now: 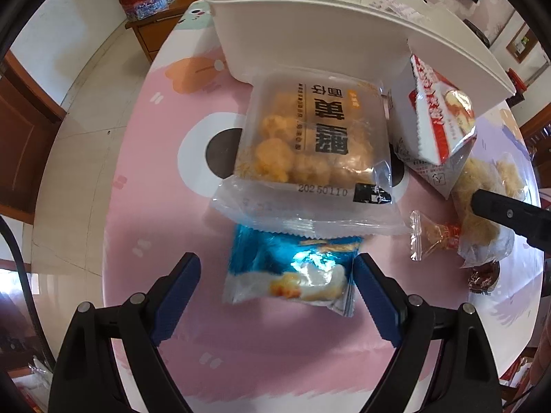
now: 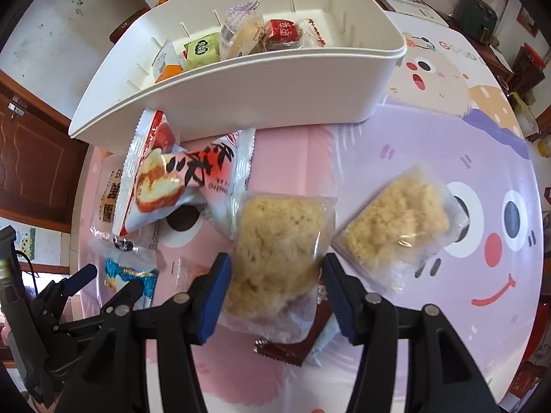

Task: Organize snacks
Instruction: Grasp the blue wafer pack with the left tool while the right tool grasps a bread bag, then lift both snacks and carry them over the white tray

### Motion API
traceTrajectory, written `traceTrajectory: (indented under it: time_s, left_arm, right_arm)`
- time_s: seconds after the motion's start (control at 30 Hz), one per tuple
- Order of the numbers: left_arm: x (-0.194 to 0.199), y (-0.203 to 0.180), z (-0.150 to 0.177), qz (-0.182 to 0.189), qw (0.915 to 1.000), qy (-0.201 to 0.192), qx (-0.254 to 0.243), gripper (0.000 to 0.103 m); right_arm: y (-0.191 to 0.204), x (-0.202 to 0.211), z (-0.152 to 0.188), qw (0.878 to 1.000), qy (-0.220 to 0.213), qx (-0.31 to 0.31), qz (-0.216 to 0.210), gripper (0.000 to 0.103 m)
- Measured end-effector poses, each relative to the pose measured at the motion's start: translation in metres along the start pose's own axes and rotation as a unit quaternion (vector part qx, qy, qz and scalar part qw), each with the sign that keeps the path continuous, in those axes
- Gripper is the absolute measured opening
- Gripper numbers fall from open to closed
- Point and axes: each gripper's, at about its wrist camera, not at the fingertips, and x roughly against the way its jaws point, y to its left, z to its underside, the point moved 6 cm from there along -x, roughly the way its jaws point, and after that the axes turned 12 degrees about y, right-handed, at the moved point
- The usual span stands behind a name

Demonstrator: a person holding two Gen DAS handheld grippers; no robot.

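Left tool (image 1: pixel 277 287) astride blue packet (image 1: pixel 292 272) — jaws apart, untouching

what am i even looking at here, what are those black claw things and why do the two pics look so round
Each black claw is a hand-held gripper a person carries; a wide-angle camera on it looks along its two blue-padded fingers, hence the round pictures. One picture comes from the left hand-held gripper, open around a blue foil snack packet. The other comes from the right hand-held gripper, straddling a clear packet of pale crumbly cake; whether its pads grip is unclear. More wrapped snacks lie on the pink cartoon tablecloth beside a white plastic bin.
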Motion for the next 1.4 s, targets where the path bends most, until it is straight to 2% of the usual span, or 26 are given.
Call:
traceTrajectory:
  time_s: [0.07,0.2,0.23,0.37,0.47,0.8,1.2,1.4]
  left_arm:
    - [-0.005,-0.002,-0.003,0.003,1.0,0.005,-0.005,0.089]
    - [-0.011,-0.012,0.001,-0.005,0.9999,0.005,-0.01,0.088]
    - [-0.011,-0.013,0.002,-0.008,0.9999,0.001,-0.01,0.085]
    - [-0.006,-0.02,0.01,-0.008,0.9996,-0.02,-0.02,0.057]
    - [-0.002,-0.019,0.008,0.001,0.9996,-0.025,-0.016,0.047]
    - [0.022,-0.01,0.021,0.025,0.999,-0.036,0.007,0.044]
    - [0.12,-0.03,0.033,0.055,0.993,-0.104,-0.006,0.044]
    - [0.177,-0.032,0.018,0.055,0.9882,-0.142,-0.017,0.044]
  right_arm:
    - [0.001,-0.005,-0.003,1.0,0.004,-0.004,0.001,0.062]
    - [0.003,-0.016,-0.004,1.0,0.011,-0.004,0.019,0.062]
    - [0.004,-0.018,-0.004,1.0,0.012,-0.003,0.027,0.062]
    - [0.005,-0.022,-0.003,0.999,0.006,0.002,0.041,0.058]
    - [0.006,-0.021,-0.002,0.999,-0.004,0.004,0.047,0.056]
    - [0.006,0.006,0.024,0.998,-0.048,0.009,0.048,0.055]
    - [0.015,0.072,0.038,0.995,-0.094,0.026,0.017,0.055]
    - [0.029,0.125,0.031,0.989,-0.139,0.045,0.0,0.055]
